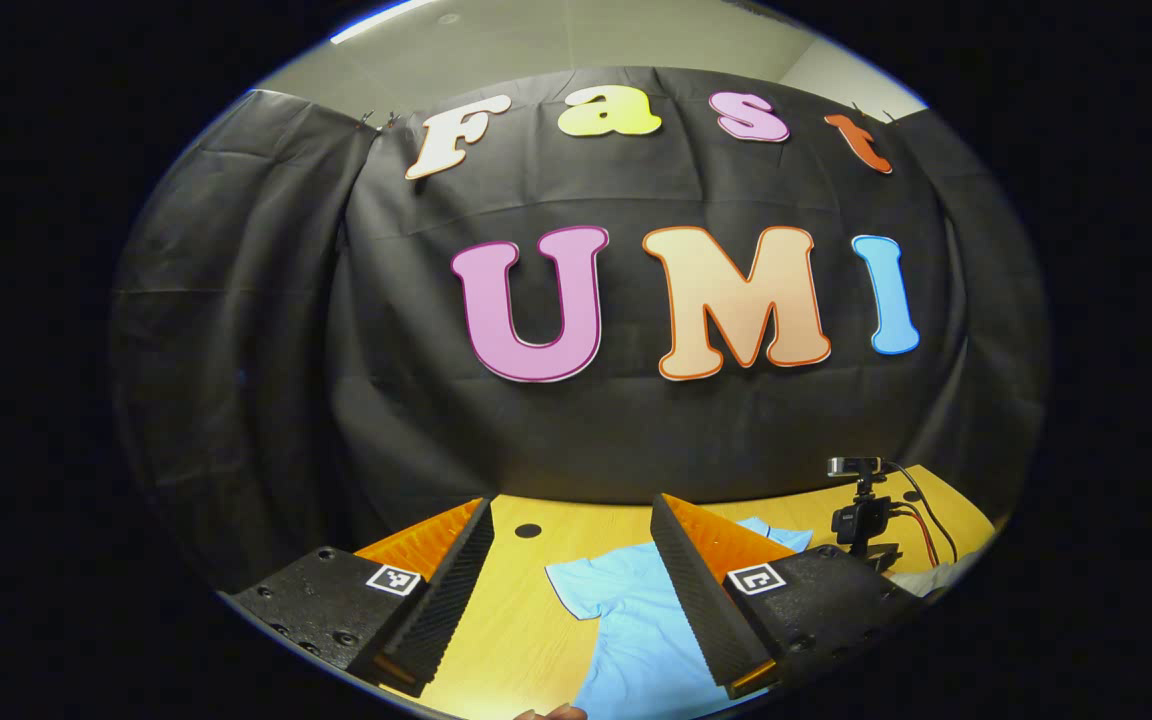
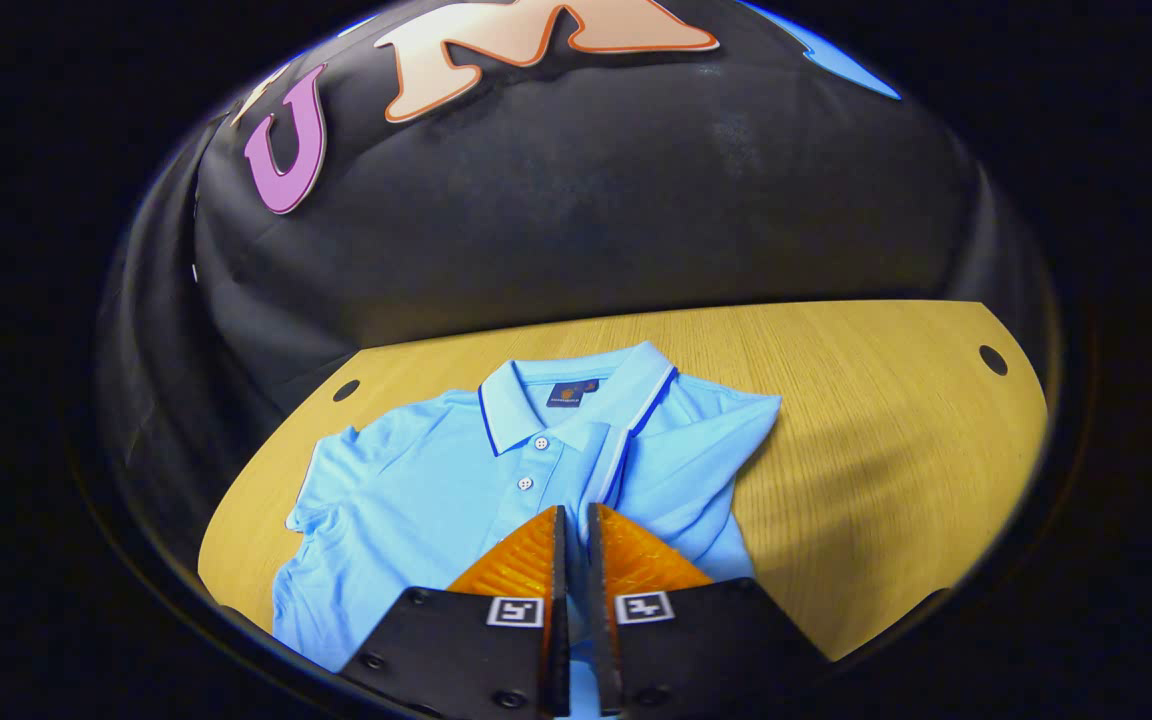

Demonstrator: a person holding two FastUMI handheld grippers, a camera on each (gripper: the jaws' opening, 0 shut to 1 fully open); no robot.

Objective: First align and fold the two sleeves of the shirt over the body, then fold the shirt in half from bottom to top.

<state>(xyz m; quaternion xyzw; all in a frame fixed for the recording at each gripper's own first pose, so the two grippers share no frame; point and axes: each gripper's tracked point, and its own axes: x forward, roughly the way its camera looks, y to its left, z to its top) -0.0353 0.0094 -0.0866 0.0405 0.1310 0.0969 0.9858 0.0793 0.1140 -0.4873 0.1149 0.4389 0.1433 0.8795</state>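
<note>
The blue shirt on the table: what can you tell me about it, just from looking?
The shirt is a light blue polo of soft knit-looking cloth, lying front up on the wooden table. Its collar, edged with dark and white stripes, points toward the booth's wall, with two white buttons below it. In the right gripper view, the sleeve on the right is already folded over the body; the one on the left lies spread out. The right gripper, nearly closed, seems to pinch a fold of cloth.
</note>
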